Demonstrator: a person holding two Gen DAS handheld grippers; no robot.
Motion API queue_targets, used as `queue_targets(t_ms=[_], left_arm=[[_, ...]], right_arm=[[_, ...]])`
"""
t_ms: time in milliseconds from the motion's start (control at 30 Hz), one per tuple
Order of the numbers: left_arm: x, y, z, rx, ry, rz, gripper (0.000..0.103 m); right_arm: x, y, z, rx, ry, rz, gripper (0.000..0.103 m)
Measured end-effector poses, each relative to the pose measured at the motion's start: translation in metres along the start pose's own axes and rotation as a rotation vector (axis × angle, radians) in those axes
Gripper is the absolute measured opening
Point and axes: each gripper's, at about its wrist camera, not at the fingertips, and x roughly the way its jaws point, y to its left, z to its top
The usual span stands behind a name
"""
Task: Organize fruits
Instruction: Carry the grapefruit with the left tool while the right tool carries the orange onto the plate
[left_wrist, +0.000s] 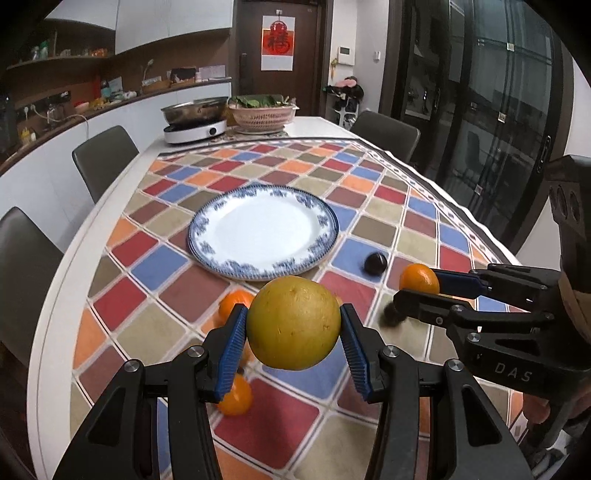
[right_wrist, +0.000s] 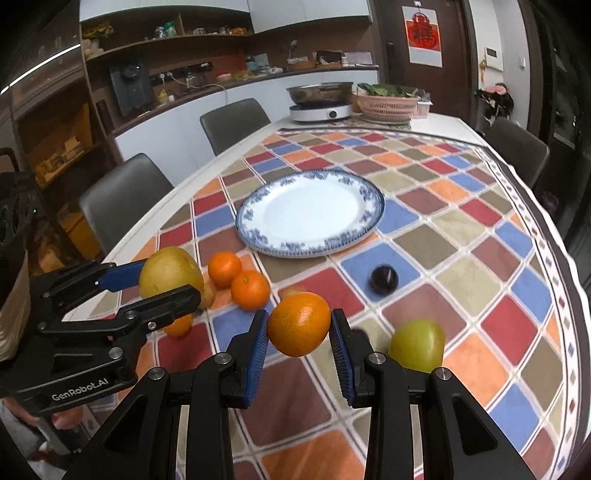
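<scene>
Checkered worktop (left_wrist: 177, 266) carries an empty plate (left_wrist: 263, 232). Our left tool (left_wrist: 293, 326) grips a pomelo (left_wrist: 293, 323), our right tool (right_wrist: 299, 328) an orange (right_wrist: 299, 324); other fruit waits.

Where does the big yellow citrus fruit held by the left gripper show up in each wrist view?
Left wrist: the yellow citrus fruit sits low at centre, clamped by the left gripper.
Right wrist: it is at the left edge, mid-height, held by that gripper, which enters from the left.
Shared landmark: the blue-rimmed plate beyond it.
</scene>
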Motion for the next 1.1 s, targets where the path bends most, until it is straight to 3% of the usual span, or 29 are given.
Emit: queue_targets(t_ms=[367,600,833,1100], left_arm=[[0.014,0.017,0.047,0.012,-0.023,0.012,0.050],[0.040,0.035,0.080,0.002,-0.008,0.006,0.050],[0.077,0.057,0.104,-0.012,0.034,-0.003,0.050],[0.128,0.080,0.122,-0.030,0.112,-0.019,0.050]], right_arm=[[0.008,-0.005,0.058,-0.045,-0.040,-0.004,0.035],[0.033,-0.015,0.100,-0.056,-0.016,0.005,0.035],[0.065,-0.021,0.130,-0.053,0.004,-0.001,0.035],[0.116,-0.034,0.156,-0.048,0.087,-0.017,0.035]])
